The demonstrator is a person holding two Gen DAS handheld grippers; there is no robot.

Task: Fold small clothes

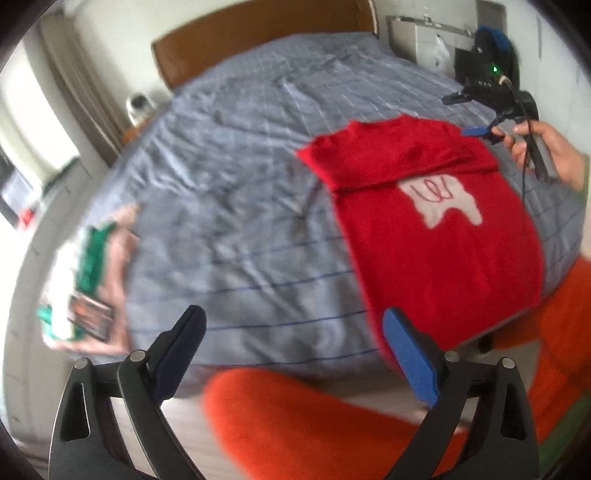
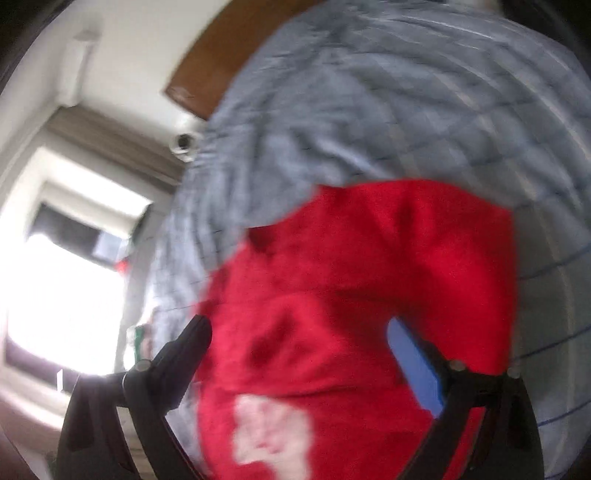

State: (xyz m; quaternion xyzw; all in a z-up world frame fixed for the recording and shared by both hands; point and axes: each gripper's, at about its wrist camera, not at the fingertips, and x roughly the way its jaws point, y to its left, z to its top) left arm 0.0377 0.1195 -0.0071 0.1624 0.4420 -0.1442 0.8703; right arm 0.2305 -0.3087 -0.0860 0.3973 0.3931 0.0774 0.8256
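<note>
A small red garment (image 1: 439,236) with a white print lies on the grey checked bed cover (image 1: 240,192), at the near right corner. Its sleeves are folded in across the top. My left gripper (image 1: 295,328) is open and empty, above the bed's near edge, left of the garment's hem. My right gripper (image 1: 476,131) shows at the far right, by the garment's upper right edge. In the right wrist view the right gripper (image 2: 299,343) is open above the red garment (image 2: 351,280), nothing between its fingers. The view is blurred.
A stack of folded clothes in green, white and pink (image 1: 92,280) lies at the bed's left edge. An orange-clad leg (image 1: 295,424) is in front of the bed. A brown headboard (image 1: 258,33) is at the far end, with a window (image 2: 62,280) to the left.
</note>
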